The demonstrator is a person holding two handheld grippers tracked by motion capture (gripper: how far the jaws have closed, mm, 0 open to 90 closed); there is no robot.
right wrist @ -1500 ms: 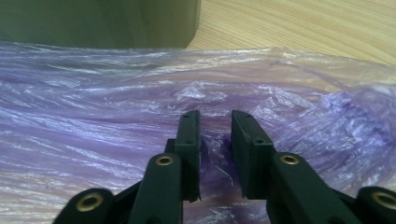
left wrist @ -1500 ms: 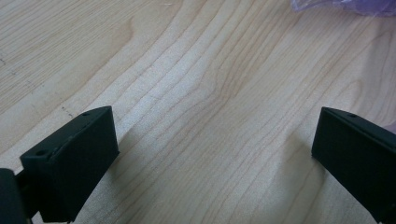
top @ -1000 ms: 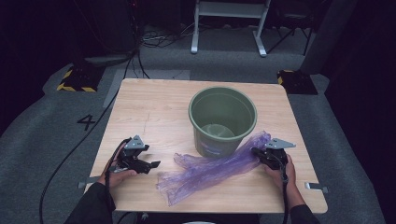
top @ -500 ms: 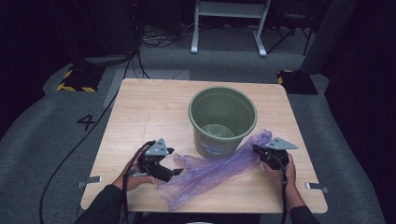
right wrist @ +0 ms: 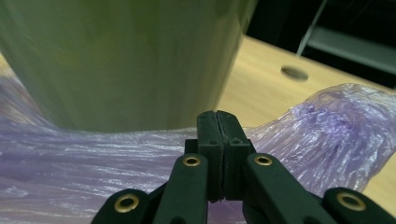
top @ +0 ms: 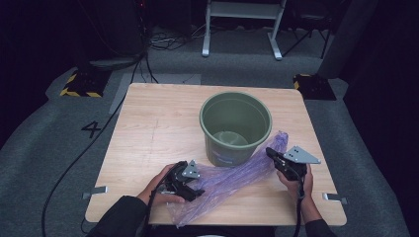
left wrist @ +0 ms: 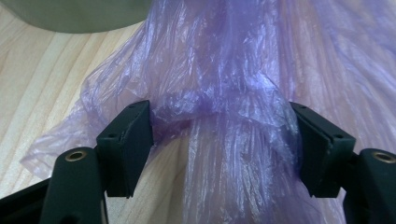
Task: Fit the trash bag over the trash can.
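— Why did the purple bag [top: 232,175] lie stretched before the green bin [top: 236,127]?
— The right gripper [top: 270,152] had pinched one end; the left gripper [left wrist: 219,140], jaws just narrowing around the other, hadn't clamped.

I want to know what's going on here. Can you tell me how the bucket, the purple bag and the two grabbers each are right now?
green bucket: upright on the table, open top, looks empty.
purple plastic bag: crumpled, lying flat in front of the bucket.
left gripper: jaws apart around a bunched part of the bag, just been closing.
right gripper: jaws shut, at the bag's other end.
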